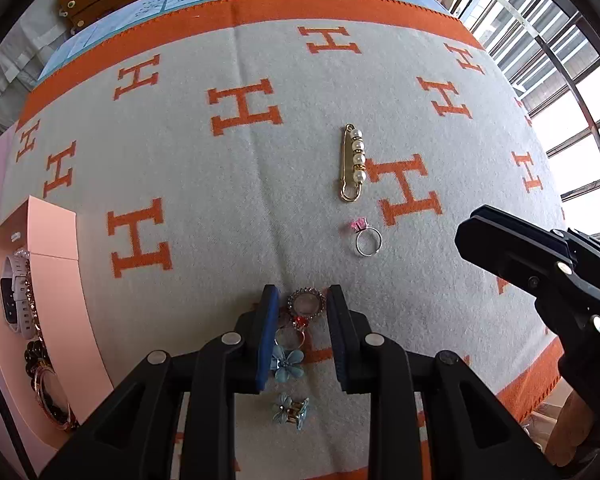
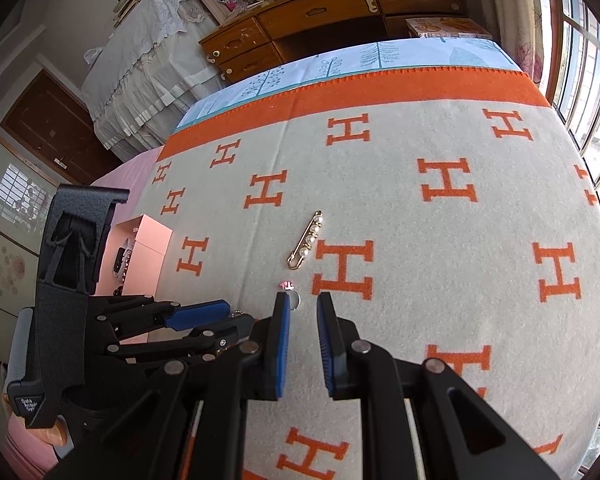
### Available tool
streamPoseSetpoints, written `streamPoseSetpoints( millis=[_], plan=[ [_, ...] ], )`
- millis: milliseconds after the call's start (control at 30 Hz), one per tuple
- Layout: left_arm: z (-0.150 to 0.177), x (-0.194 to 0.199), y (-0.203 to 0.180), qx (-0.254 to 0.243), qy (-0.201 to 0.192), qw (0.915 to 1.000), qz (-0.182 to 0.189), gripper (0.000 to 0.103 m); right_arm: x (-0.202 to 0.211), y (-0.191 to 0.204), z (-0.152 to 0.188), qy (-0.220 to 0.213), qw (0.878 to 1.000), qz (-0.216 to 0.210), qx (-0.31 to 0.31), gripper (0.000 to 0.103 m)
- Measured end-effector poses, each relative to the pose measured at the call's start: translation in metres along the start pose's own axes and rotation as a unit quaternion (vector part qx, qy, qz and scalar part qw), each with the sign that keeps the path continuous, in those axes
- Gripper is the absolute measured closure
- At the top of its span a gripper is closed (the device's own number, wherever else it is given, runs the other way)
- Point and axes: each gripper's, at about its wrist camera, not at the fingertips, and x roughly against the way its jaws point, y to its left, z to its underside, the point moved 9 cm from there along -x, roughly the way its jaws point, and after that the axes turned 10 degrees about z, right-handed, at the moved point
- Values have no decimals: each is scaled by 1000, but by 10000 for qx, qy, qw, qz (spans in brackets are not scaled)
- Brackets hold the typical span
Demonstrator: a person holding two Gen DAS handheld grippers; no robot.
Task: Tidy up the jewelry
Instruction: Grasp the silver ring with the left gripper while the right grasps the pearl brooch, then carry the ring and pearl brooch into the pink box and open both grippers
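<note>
Silver pink-stone ring (image 2: 293,295) half hidden behind spread right gripper (image 2: 303,304); left gripper (image 1: 302,300) spread (over rings).

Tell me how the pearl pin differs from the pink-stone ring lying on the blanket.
The pearl pin is long, straight and gold, strung with four white pearls; the pink-stone ring is a small silver hoop topped by one pink stone. The pin lies farther from both grippers, the ring nearer. Both lie loose on the blanket, held by neither gripper.
</note>
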Motion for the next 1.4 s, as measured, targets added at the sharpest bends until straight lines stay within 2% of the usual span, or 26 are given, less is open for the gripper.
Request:
streamPoseSetpoints(
  millis=[67, 167, 300, 567, 833, 933, 1067, 1133, 1200, 1400],
  plan=[
    [-1, 0, -1, -60, -53, 10000, -31, 80, -1, 1, 0, 2, 10000, 16, 17, 88],
    [-3, 0, -2, -84, -119, 9999, 19, 86, -4, 2, -1, 32, 10000, 46, 25, 88],
    [-5, 2, 2, 9, -230, 9997, 106, 87, -11, 4, -7, 102, 9999, 46, -7, 88],
    [-4, 30, 27, 181, -493, 9984, 230, 86, -44, 7, -31, 460, 9984, -89, -302, 88],
    [0, 48, 45, 318, -644, 9966, 409, 86, -73, 11, -39, 680, 9957, 584, -214, 88],
    [2, 51, 50, 365, -654, 9959, 499, 86, -74, 14, -41, 600, 9944, 870, -52, 89],
    [8, 57, 57, 415, -699, 9949, 594, 86, -76, 14, -41, 545, 9911, 1206, 124, 96],
    [9, 62, 60, 438, -743, 9943, 632, 86, -76, 15, -42, 506, 9903, 1274, 217, 96],
    [11, 71, 64, 450, -817, 9935, 655, 86, -74, 15, -42, 521, 9911, 1217, 169, 96],
    [19, 120, 85, 450, -1202, 9904, 519, 86, -48, 43, -44, 392, 9980, 491, -3, 96]
  ],
)
